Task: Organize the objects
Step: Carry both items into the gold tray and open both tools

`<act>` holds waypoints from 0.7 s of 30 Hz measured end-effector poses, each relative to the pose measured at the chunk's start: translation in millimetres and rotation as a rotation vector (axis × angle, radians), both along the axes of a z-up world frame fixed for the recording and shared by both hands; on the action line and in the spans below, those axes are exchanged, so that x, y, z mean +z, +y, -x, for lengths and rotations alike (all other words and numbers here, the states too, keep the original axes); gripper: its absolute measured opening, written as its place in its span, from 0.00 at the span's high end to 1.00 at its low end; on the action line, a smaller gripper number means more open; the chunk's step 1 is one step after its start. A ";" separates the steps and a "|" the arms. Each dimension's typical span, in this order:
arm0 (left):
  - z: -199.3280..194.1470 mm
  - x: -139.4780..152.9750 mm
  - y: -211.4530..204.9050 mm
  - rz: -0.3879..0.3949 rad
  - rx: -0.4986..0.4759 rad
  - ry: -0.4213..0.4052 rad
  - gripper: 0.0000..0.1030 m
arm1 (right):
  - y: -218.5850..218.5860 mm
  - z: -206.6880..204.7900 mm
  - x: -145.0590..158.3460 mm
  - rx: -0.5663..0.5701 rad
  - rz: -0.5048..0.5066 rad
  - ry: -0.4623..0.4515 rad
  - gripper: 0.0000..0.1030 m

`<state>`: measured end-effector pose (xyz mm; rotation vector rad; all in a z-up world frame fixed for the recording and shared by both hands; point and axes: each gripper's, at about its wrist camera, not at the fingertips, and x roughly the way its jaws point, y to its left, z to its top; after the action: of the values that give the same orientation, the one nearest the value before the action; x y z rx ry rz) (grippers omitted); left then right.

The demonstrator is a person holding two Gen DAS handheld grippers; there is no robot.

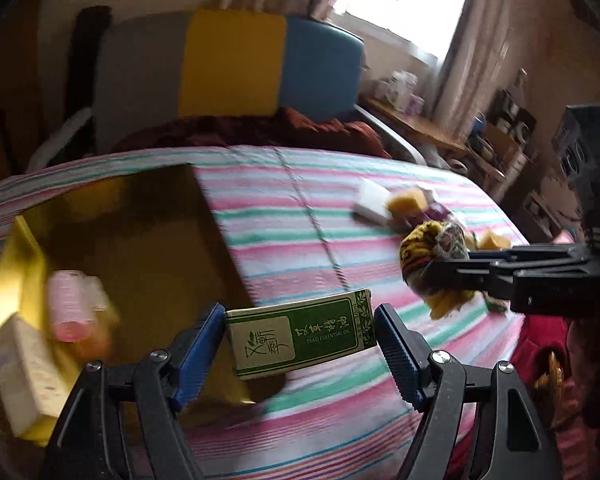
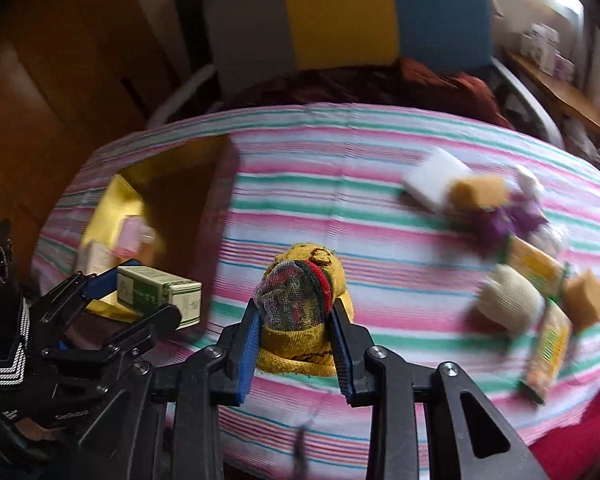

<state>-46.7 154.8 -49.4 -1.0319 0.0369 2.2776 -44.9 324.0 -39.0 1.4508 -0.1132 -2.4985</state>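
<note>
Left tool clamping green box just beside gold tray; right tool squeezing sock bundle, seemingly lifted off bed. Could slip mid-carry, soft grip.

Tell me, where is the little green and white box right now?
The green and white box is held in the left gripper, just above the striped bedsheet, beside the near right corner of the gold box.

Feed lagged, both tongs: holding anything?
Left tongs: closed on the green box.
Right tongs: closed on the rolled socks.
</note>
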 end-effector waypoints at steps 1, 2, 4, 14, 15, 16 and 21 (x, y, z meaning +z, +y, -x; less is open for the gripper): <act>3.3 2.8 -10.1 -0.003 0.026 0.006 0.26 | -8.6 2.2 1.6 0.016 0.004 0.006 0.69; 6.8 5.3 -19.8 -0.006 0.050 0.010 0.26 | -18.6 4.9 3.0 0.033 0.006 0.011 0.69; 14.3 10.5 -40.4 -0.009 0.101 0.029 0.26 | -40.7 11.8 5.7 0.068 0.014 0.023 0.69; 81.9 17.4 -131.2 0.093 0.337 0.100 0.26 | -117.5 40.1 -8.9 0.166 0.001 -0.007 0.66; 91.8 16.0 -136.7 0.113 0.355 0.106 0.25 | -122.9 41.8 -12.2 0.172 -0.002 -0.017 0.65; 98.3 14.7 -139.9 0.130 0.364 0.109 0.25 | -129.4 43.3 -17.1 0.183 -0.005 -0.033 0.64; 129.9 6.3 -157.4 0.178 0.436 0.098 0.20 | -150.7 37.9 -34.2 0.235 -0.002 -0.070 0.40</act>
<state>-176.7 -2.6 -43.1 -1.1022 0.0613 2.7612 -82.8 173.4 -73.2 1.4606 0.0451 -2.2615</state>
